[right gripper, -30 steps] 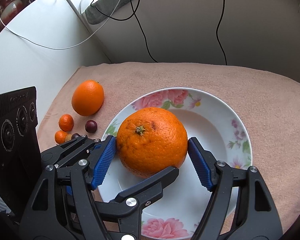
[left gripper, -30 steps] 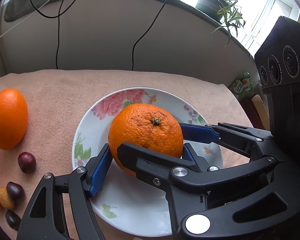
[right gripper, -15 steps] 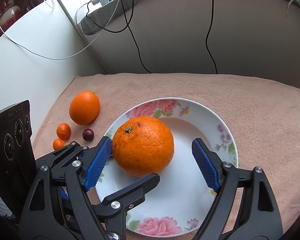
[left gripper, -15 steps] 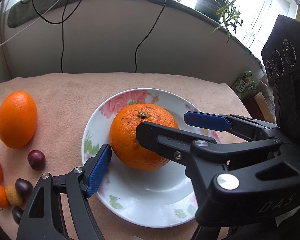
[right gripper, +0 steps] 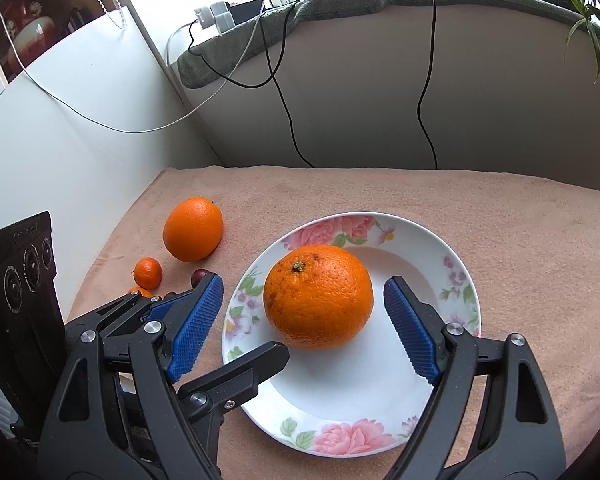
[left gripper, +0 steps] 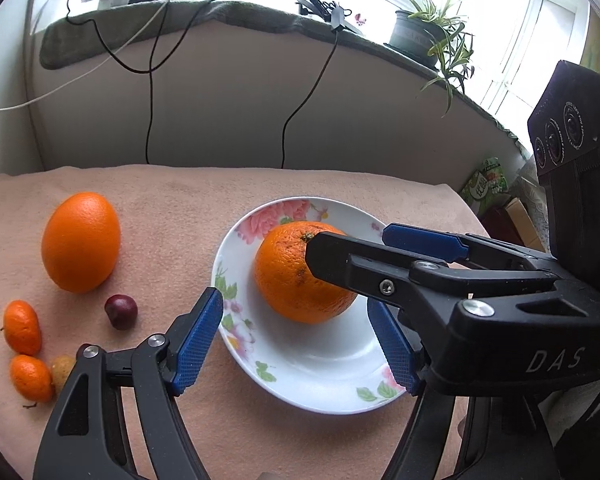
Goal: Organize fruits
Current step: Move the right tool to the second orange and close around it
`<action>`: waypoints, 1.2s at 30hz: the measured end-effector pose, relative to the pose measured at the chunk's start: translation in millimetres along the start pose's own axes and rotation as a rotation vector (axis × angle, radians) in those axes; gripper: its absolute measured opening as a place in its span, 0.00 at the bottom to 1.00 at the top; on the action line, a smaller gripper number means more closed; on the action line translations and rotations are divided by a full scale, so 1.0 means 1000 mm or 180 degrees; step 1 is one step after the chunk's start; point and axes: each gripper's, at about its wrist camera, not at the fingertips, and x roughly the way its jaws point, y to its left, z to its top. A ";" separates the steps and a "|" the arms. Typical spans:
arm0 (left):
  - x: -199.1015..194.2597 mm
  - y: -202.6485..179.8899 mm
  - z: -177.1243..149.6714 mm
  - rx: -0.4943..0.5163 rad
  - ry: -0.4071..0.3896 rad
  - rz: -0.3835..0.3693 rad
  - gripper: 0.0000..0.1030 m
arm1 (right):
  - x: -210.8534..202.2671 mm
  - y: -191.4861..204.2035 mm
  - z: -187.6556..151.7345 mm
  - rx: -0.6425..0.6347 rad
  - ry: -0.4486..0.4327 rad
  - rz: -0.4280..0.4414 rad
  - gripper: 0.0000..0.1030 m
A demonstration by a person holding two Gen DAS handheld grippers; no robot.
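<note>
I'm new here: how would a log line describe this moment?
orange: on plate | left gripper: open | right gripper: open, jaws just opened | held: nothing

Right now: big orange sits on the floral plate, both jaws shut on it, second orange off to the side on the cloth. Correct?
Not quite. Both the left gripper and right gripper stand open, clear of the big orange, as the right wrist view shows. It sits on the floral plate; the second orange is on the cloth.

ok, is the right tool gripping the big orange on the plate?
No: the big orange sits on the plate and the right tool is open, clear gaps either side of the fruit.
</note>
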 end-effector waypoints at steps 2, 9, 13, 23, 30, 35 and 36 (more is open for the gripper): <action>-0.006 0.006 -0.002 -0.0006 -0.0032 0.0018 0.73 | -0.001 0.005 0.000 0.0005 -0.0032 0.0017 0.83; -0.019 0.018 -0.001 -0.0065 -0.0112 0.0073 0.73 | -0.001 0.024 0.003 -0.0104 -0.0088 0.0028 0.85; -0.026 0.032 -0.003 -0.0133 -0.0144 0.0120 0.73 | 0.000 0.035 0.006 -0.0176 -0.0117 0.0018 0.93; -0.041 0.075 -0.005 -0.0318 -0.0199 0.0245 0.76 | 0.014 0.057 0.015 -0.0243 0.0009 0.0047 0.93; -0.042 0.103 -0.002 -0.0436 -0.0159 0.0318 0.76 | 0.031 0.072 0.020 -0.0284 0.0092 0.0069 0.93; -0.042 0.114 -0.001 -0.0444 -0.0135 0.0359 0.76 | 0.043 0.079 0.023 -0.0296 0.0156 0.0089 0.93; -0.042 0.116 -0.001 -0.0450 -0.0129 0.0362 0.76 | 0.045 0.080 0.024 -0.0293 0.0170 0.0097 0.93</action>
